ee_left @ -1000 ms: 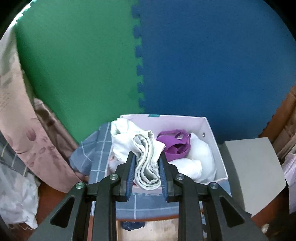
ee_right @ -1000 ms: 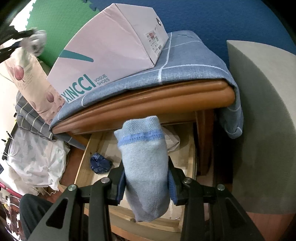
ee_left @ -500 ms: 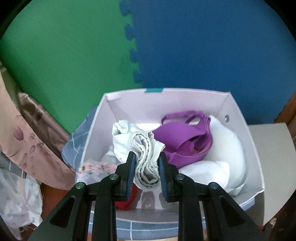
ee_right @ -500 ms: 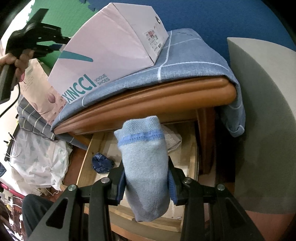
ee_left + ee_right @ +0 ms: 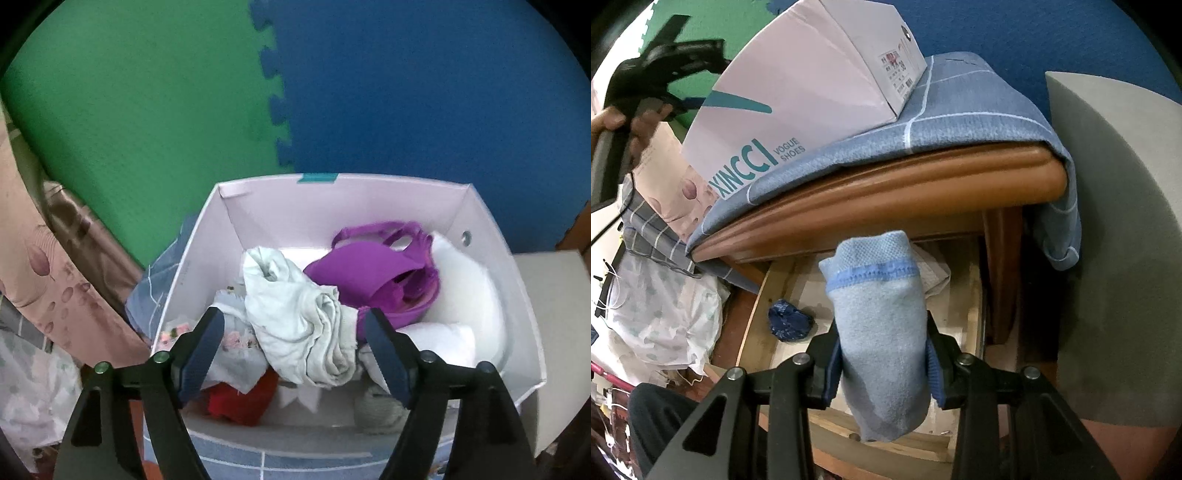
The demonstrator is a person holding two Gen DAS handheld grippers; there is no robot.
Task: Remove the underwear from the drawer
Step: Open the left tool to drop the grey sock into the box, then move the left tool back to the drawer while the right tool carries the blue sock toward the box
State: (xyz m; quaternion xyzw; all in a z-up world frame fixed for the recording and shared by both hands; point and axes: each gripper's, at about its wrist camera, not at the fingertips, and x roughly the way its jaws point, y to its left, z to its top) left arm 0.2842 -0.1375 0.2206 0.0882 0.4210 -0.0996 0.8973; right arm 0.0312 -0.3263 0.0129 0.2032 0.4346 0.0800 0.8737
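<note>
underwear: several pieces already out of the drawer (image 5: pixel 871 325) and lying in the shoe box (image 5: pixel 495 258) on top of the bench (image 5: pixel 886 188)
pale rolled piece (image 5: pixel 306 332): lies in the shoe box on the pile, between the pads of the left hand-held gripper (image 5: pixel 295 354), no pad touching it
left hand-held gripper: jaws have just been opening, now spread wide, holds nothing; pale piece counts as dropped off
purple piece (image 5: pixel 373 273): in the box, right of the pale piece, leaning on white padding (image 5: pixel 461 291)
other box contents: red piece (image 5: pixel 243 398) and a floral lace piece (image 5: pixel 236 339) near the front left, a greyish lump front right, too hidden to name
light blue piece (image 5: pixel 882 336): clamped in the right hand-held gripper (image 5: pixel 882 369), hanging above the open drawer, not yet in the box
right hand-held gripper: part closed, pads pressing both sides of the light blue piece
drawer: pulled out under the bench edge; a dark blue bundle (image 5: pixel 790 321) on its floor and a white folded thing at the back behind the blue piece
box position: sits on a blue checked cloth (image 5: pixel 960 107) covering the bench top
done: most pieces moved, judging by the full box
left: carry the light blue piece to the box, then likely fetch the dark blue bundle and whatever the white thing is
progress: late, probably over halfway
</note>
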